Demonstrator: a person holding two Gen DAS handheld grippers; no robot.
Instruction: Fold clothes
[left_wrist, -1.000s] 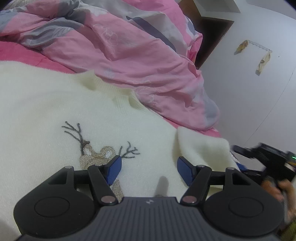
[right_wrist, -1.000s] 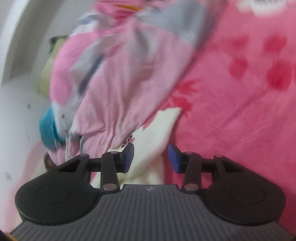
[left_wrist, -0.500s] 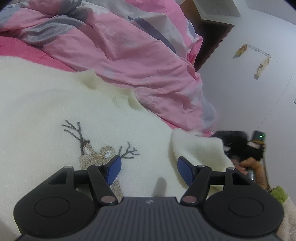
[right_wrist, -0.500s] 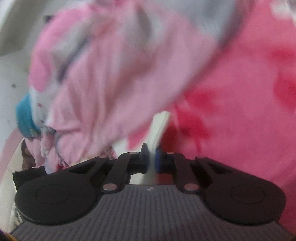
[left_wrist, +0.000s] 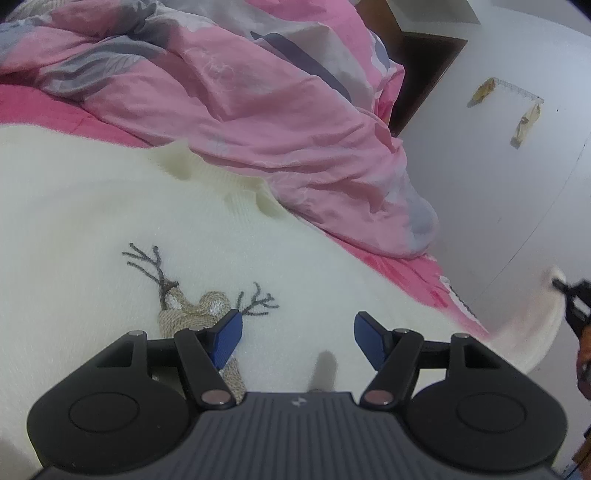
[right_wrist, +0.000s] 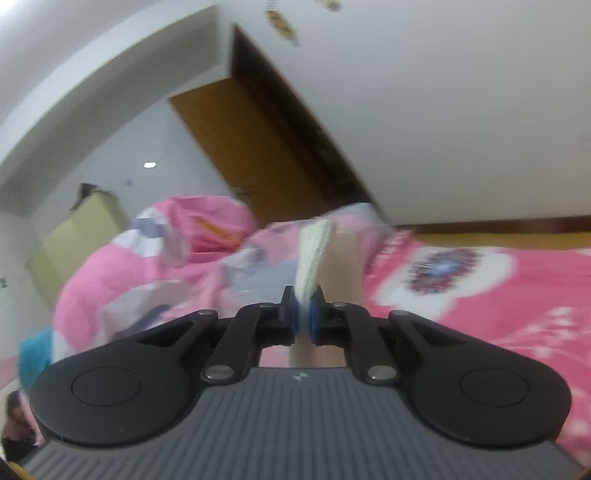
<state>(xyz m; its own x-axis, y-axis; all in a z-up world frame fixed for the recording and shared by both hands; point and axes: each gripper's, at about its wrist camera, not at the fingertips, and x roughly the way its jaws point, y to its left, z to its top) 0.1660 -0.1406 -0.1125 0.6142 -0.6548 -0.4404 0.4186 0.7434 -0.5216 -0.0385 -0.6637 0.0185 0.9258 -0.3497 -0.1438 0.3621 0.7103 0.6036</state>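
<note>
Right gripper (right_wrist: 303, 317) has lifted, pinching the sweater (left_wrist: 110, 229) sleeve — left gripper (left_wrist: 297, 334) spread above it

Home bedroom: bed w/ pink duvet (left_wrist: 280, 122), wooden door (right_wrist: 236, 147), wardrobe (right_wrist: 74, 240).

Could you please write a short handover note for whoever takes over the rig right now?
Left gripper: open, low over the white sweater, beside its deer patch, holding nothing.
Right gripper: shut on a sweater edge, lifted off the bed.
The sweater lies front up on the bed; the pink duvet is bunched behind it.
Done: one edge picked up.
Left: all folds, probably starting with this edge.
</note>
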